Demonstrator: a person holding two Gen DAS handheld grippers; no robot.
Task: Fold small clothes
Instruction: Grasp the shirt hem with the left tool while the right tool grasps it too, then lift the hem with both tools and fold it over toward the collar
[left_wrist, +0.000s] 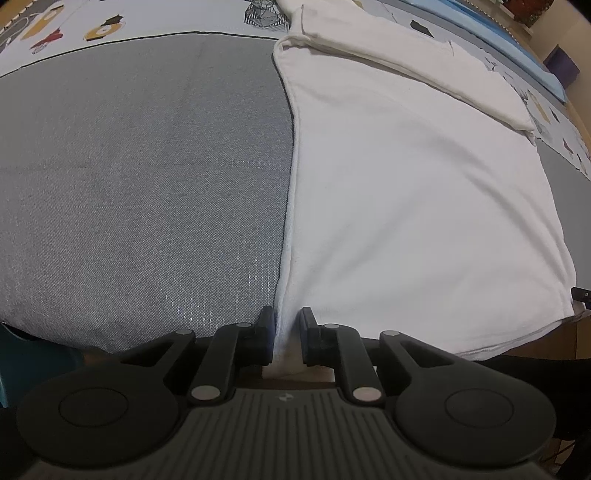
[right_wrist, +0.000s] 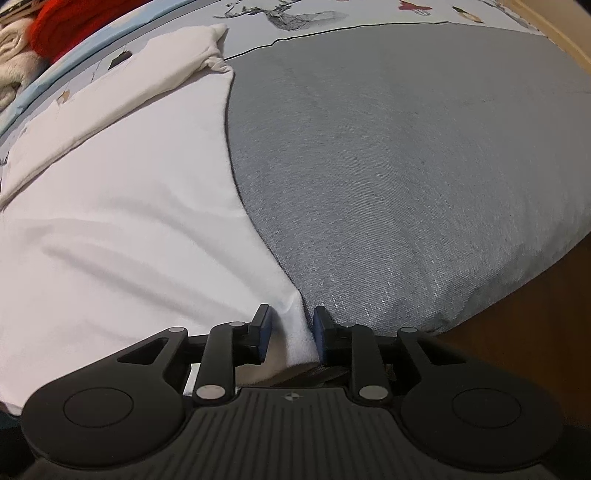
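Note:
A white garment lies flat on the grey cloth that covers the table. A sleeve is folded across its far part. My left gripper is shut on the garment's near left edge, with white fabric pinched between its pads. In the right wrist view the same white garment fills the left half, with its folded sleeve at the far side. My right gripper is closed around the near right corner, with a thick fold of white fabric between its pads.
A patterned sheet with animal prints lies beyond the grey cloth. Red and cream clothes are piled at the far left in the right wrist view. A blue board runs along the far right. The table's brown edge shows at the near right.

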